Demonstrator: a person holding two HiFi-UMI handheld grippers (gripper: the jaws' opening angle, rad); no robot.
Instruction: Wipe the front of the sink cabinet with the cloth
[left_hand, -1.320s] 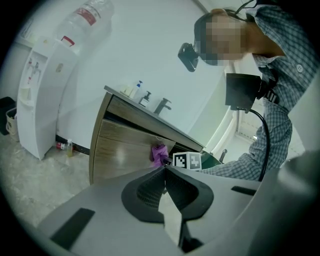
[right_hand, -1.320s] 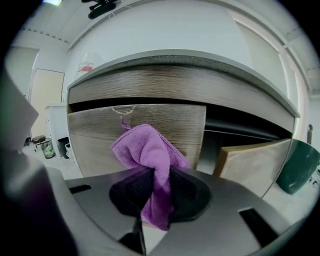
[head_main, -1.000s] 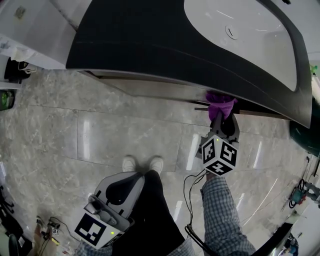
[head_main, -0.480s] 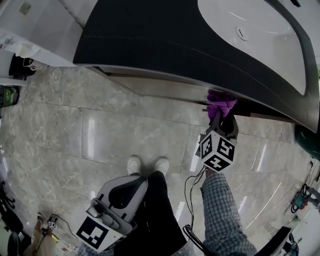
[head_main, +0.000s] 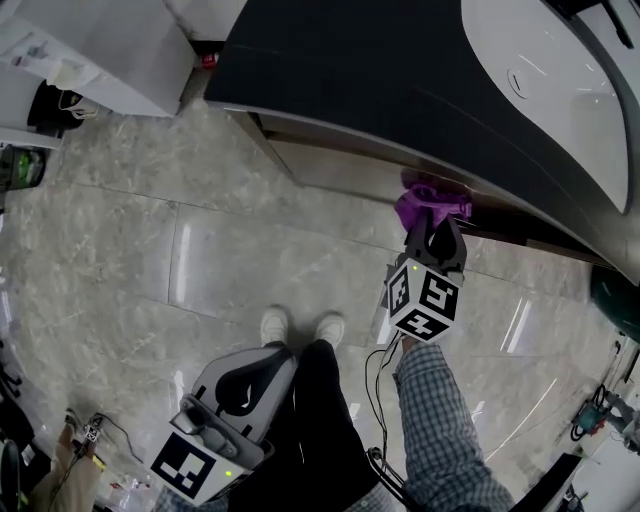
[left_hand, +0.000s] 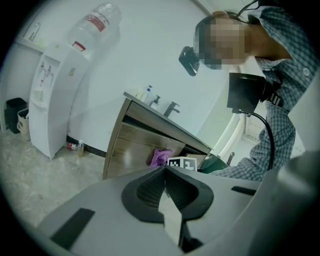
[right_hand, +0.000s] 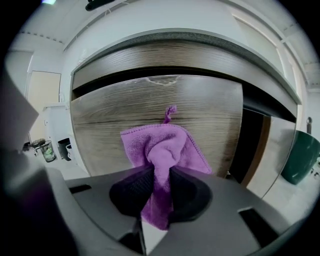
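Observation:
My right gripper (head_main: 436, 222) (right_hand: 161, 172) is shut on a purple cloth (right_hand: 162, 147) (head_main: 428, 203) (left_hand: 160, 156), with the cloth bunched between its jaws. The cloth is held up against the wood-grain front of the sink cabinet (right_hand: 150, 105) (head_main: 340, 172) (left_hand: 135, 150), near its right end and just under the dark countertop (head_main: 380, 70). My left gripper (head_main: 238, 378) (left_hand: 165, 172) hangs low by the person's left leg, well back from the cabinet, jaws shut with nothing between them.
A white basin (head_main: 560, 90) is set in the countertop. To the cabinet's left stands a white water dispenser (left_hand: 52, 105) (head_main: 100, 40). A dark green bin (right_hand: 299, 155) (head_main: 618, 300) sits on the right. A dark gap (right_hand: 252, 145) opens beside the cabinet front. The person's shoes (head_main: 300, 328) are on the marble floor.
The head view has swung right and the cabinet's left end has come into view. My right gripper with the cloth has slid slightly left along the cabinet front. The left gripper stays put.

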